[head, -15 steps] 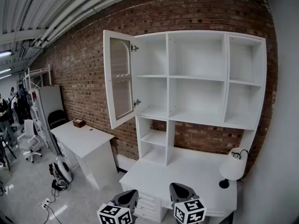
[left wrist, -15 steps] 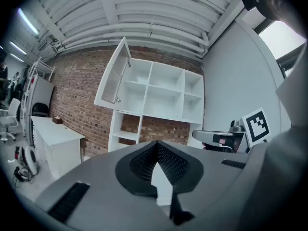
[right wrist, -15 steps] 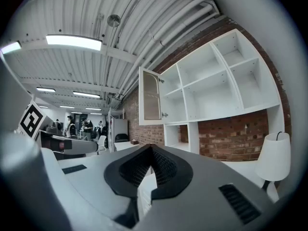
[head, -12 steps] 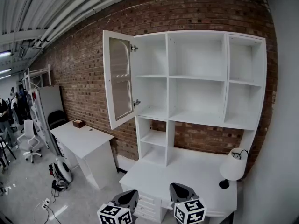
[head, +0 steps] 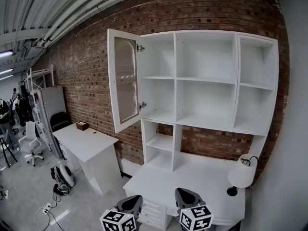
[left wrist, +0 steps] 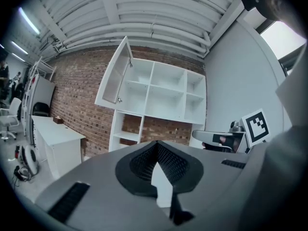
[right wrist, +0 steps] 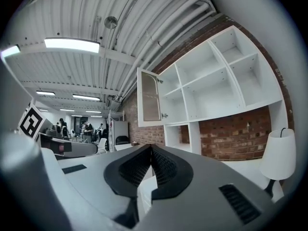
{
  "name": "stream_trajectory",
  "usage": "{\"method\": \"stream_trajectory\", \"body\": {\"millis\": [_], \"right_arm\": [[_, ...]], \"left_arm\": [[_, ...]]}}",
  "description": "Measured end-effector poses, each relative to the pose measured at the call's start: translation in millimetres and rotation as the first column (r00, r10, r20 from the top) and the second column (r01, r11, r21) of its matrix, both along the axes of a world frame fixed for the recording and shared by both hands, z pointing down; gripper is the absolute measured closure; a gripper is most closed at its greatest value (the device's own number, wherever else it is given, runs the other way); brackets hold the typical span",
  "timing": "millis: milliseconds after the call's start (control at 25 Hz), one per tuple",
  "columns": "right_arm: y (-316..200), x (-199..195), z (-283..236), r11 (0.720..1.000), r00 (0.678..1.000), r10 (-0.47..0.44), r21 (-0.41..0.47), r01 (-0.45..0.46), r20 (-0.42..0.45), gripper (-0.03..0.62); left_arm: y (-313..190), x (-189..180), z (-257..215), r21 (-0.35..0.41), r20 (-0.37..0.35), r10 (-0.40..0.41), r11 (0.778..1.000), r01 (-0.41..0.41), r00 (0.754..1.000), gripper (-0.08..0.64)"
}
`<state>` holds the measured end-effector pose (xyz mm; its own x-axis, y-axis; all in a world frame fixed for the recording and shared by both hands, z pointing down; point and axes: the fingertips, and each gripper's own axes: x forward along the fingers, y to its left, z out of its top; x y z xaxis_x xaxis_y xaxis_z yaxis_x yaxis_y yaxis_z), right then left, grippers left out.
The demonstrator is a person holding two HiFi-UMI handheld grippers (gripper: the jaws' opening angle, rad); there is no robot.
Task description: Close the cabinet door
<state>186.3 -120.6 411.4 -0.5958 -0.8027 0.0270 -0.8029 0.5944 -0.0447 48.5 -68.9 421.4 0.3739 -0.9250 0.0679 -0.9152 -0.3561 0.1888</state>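
Nothing task-relevant has moved vs half a sec ago. The cabinet door (head: 124, 81) is at the same open angle and both grippers are in the same spot. Only the head view has drifted a touch, so the cabinet (head: 174, 81) sits slightly further right in frame.

Nearest, low in front of the cabinet: left gripper (head: 130, 205) and right gripper (head: 187, 198), side by side, level, well short of it. Their fingers (left wrist: 139, 165) are together on both, with nothing between.

Next is the white table (head: 192, 174) under the cabinet, with a lamp (head: 242, 173) on it below the cabinet's right column.

The door is hinged on the cabinet's left edge, upper-left column, and swung out wide. A brick wall (head: 82, 66) is behind the cabinet. A second table (head: 91, 146) stands left of the cabinet with a small brown box (head: 82, 126) on it.
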Motion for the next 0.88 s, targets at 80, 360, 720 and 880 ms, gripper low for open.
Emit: {"method": "stream_trajectory", "body": {"millis": [80, 360, 720, 880], "right_arm": [[-2.0, -1.6, 0.5, 1.000, 1.000, -0.003, 0.000, 0.003, -0.002, 0.566], [-9.9, -1.1, -5.6, 1.000, 1.000, -0.004, 0.005, 0.004, -0.013, 0.566], [-22.8, -4.2, -16.5, 0.999, 0.999, -0.036, 0.021, 0.036, -0.007, 0.566], [-31.7, -6.5, -17.0, 0.999, 0.999, -0.052, 0.017, 0.052, -0.005, 0.566]], "left_arm": [[-2.0, -2.5, 1.4, -0.004, -0.002, -0.005, 1.000, 0.005, 1.000, 0.554], [-10.5, -1.7, 0.6, -0.003, 0.000, -0.018, 1.000, 0.018, 1.000, 0.552], [-17.8, -4.5, -7.6, 0.010, 0.013, -0.053, 0.999, 0.053, 0.999, 0.554], [-25.4, -6.5, -6.9, 0.005, 0.019, -0.067, 0.998, 0.067, 0.998, 0.554]]}}
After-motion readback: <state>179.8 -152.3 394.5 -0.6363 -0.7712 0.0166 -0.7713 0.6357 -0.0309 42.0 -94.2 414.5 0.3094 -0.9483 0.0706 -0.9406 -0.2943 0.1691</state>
